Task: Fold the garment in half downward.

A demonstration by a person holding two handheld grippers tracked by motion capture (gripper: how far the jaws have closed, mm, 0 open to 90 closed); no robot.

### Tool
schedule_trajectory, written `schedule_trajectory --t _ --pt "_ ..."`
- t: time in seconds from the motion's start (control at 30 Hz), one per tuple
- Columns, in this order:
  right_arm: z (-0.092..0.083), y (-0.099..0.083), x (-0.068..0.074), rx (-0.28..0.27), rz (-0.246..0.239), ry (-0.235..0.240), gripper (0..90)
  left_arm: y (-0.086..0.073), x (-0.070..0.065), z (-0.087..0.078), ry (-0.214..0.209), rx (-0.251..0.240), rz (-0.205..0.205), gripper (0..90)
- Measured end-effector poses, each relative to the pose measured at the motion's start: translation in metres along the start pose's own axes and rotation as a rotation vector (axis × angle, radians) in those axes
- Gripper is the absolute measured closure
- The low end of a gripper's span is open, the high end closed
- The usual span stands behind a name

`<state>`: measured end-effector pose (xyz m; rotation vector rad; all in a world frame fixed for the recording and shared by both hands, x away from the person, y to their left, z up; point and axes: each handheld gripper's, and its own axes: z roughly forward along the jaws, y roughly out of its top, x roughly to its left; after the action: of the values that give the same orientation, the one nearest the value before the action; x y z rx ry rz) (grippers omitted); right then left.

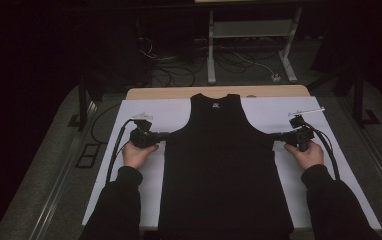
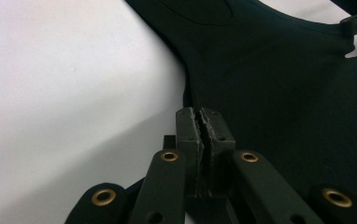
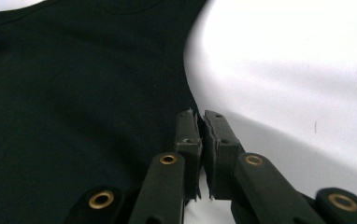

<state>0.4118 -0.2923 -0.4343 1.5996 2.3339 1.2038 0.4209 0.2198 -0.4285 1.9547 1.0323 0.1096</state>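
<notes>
A black sleeveless top (image 1: 224, 165) lies flat, neck away from me, on a white sheet (image 1: 139, 112). My left gripper (image 1: 166, 135) points in from the left at the top's left underarm corner. In the left gripper view, that gripper (image 2: 200, 112) has its jaws pressed together right on the fabric edge (image 2: 260, 74). My right gripper (image 1: 274, 136) meets the opposite underarm corner from the right. In the right gripper view, the right gripper (image 3: 199, 114) is pinched on the hem of the black cloth (image 3: 83, 93). A hand holds each gripper low over the sheet.
The sheet covers a wooden table whose far edge (image 1: 179, 92) shows beyond the collar. Behind the table are cables on the floor (image 1: 174, 70) and a white metal stand (image 1: 211, 50). Bare sheet lies to either side of the top.
</notes>
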Motion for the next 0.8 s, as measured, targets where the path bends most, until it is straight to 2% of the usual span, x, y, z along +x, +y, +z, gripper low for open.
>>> schedule_trajectory --t 0.17,0.27,0.4,0.53,0.7,0.8 --pt "-0.006 -0.002 0.005 -0.020 -0.008 0.011 83.7 0.001 -0.002 -0.005 -0.009 -0.022 -0.017 85.1" --pt "-0.009 -0.003 0.006 -0.028 -0.013 0.015 83.7 0.002 -0.005 -0.008 -0.014 -0.027 -0.011 85.0" --pt "-0.015 -0.004 0.006 -0.055 0.004 0.034 83.6 0.001 -0.006 -0.013 -0.043 -0.051 -0.039 84.9" --pt "-0.020 -0.004 0.006 -0.072 0.025 0.060 83.6 -0.001 -0.005 -0.019 -0.053 -0.072 -0.063 84.9" --pt "-0.024 -0.006 0.008 -0.075 0.030 0.075 83.6 -0.005 -0.006 -0.021 -0.075 -0.071 -0.071 84.9" --pt "-0.024 -0.008 0.010 -0.076 0.031 0.078 83.6 -0.009 -0.008 -0.021 -0.075 -0.067 -0.074 84.9"
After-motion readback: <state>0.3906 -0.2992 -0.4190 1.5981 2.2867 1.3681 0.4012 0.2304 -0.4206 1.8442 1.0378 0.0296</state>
